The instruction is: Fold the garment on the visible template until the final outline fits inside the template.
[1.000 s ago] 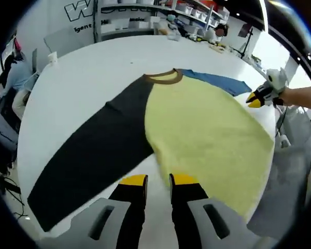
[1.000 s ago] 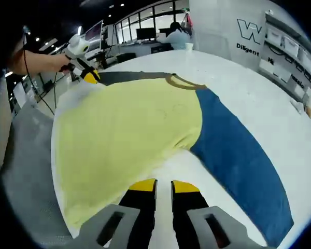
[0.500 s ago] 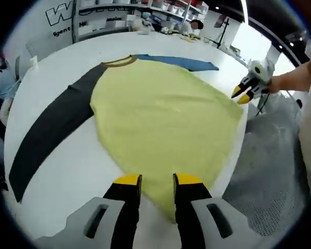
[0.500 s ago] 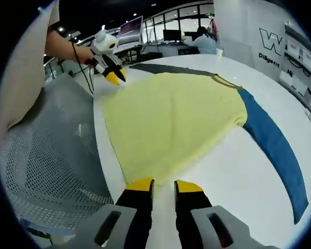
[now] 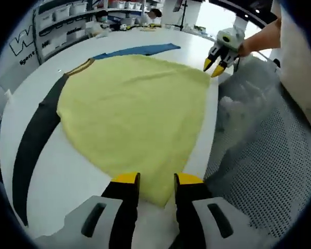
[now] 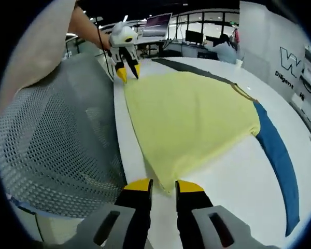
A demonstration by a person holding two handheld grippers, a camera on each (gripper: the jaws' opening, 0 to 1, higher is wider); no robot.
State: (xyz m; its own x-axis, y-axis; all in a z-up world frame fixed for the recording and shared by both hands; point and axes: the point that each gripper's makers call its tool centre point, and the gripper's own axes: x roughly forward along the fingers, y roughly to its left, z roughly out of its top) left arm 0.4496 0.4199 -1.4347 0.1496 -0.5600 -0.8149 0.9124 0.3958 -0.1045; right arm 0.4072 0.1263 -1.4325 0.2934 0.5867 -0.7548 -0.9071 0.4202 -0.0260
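Note:
A long-sleeved shirt lies flat on the white table [image 5: 78,199], with a yellow body [image 5: 129,109], a black sleeve [image 5: 33,145], a blue sleeve [image 5: 137,50] and a brown collar [image 5: 79,67]. My left gripper [image 5: 157,179] stands open at the near hem, one hem corner lying between its tips. My right gripper [image 5: 212,68] hovers at the other hem corner. In the right gripper view the yellow body [image 6: 192,116] tapers to a corner between the open right gripper [image 6: 164,185] tips. There the left gripper [image 6: 129,72] points down at the far hem corner, and the blue sleeve [image 6: 277,155] trails right.
A grey mesh chair [image 5: 259,140] [image 6: 57,140] stands right against the table's edge beside the hem. Shelves with boxes [image 5: 67,13] line the far wall. A person sits at desks [image 6: 225,49] beyond the table [image 6: 223,176].
Both grippers have drawn back from over the shirt to its hem at the table's edge, each now at a hem corner. The shirt lies as before.

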